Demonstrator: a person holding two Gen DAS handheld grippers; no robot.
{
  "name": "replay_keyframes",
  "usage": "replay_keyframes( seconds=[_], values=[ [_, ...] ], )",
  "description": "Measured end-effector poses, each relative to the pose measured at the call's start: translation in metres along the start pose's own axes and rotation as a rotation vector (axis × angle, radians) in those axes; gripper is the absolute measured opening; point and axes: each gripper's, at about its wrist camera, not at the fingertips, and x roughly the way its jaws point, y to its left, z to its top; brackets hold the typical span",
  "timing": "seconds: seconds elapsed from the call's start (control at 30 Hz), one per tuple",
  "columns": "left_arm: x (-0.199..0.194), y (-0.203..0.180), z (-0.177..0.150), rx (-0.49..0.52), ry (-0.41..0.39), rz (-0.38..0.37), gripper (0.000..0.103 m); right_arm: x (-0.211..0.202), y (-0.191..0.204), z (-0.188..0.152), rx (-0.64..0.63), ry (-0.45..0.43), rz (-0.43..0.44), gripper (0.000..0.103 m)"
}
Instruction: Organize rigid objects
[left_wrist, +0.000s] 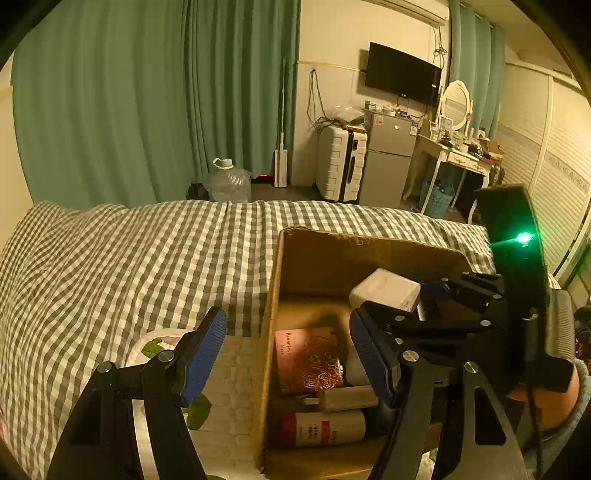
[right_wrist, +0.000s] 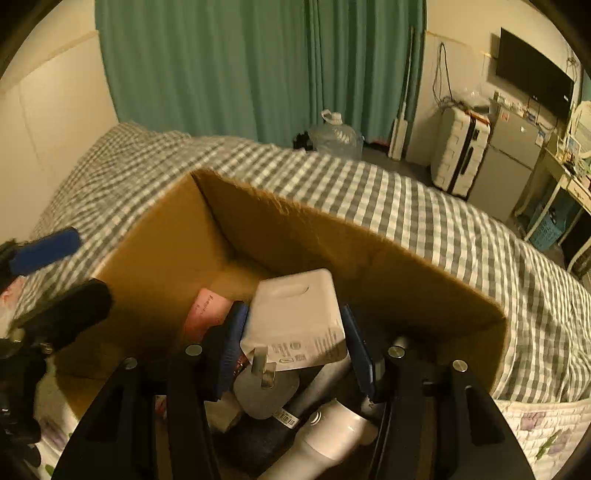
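Left wrist view: the left gripper (left_wrist: 291, 354), blue ribbed pads spread apart and empty, straddles the left wall of a cardboard box (left_wrist: 317, 254) on a checked bedspread (left_wrist: 129, 251). Right wrist view: the right gripper (right_wrist: 295, 343) clamps a smooth white charger (right_wrist: 295, 317) above cylindrical bottles (right_wrist: 332, 432) inside the box.

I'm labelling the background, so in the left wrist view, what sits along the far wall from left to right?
Clear plastic water jug → white flat mop leaning upright → white ribbed hard-shell suitcase → small silver fridge → white dressing table with oval mirror.
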Motion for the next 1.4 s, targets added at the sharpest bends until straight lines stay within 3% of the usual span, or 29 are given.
replay_keyframes(
  seconds=[0.1,0.37,0.67,0.87,0.93,1.0,1.17,1.4],
  values=[
    [-0.001,0.0,-0.002,-0.008,0.003,0.0,0.072,-0.011,-0.002,-0.005,0.017,-0.028,-0.021,0.063],
    [-0.028,-0.02,0.0,0.02,-0.034,-0.015,0.072,-0.077,-0.012,-0.013,0.006,-0.094,-0.115,0.063],
    [-0.111,-0.06,0.012,0.084,-0.201,-0.036,0.072,-0.192,-0.009,-0.031,0.034,-0.238,-0.208,0.065],
    [-0.178,-0.067,0.01,0.068,-0.355,-0.046,0.073,-0.267,0.011,-0.059,0.026,-0.365,-0.252,0.082],
    [-0.197,-0.071,0.005,0.071,-0.398,-0.04,0.073,-0.283,0.015,-0.068,0.037,-0.401,-0.268,0.096],
    [-0.216,-0.078,-0.003,0.087,-0.442,-0.012,0.08,-0.299,0.019,-0.079,0.06,-0.439,-0.291,0.103],
    [-0.245,-0.087,-0.022,0.092,-0.503,0.022,0.08,-0.32,0.025,-0.111,0.096,-0.496,-0.314,0.103],
    [-0.237,-0.081,-0.064,0.08,-0.484,0.068,0.08,-0.311,0.021,-0.159,0.188,-0.584,-0.294,0.103]
  ],
)
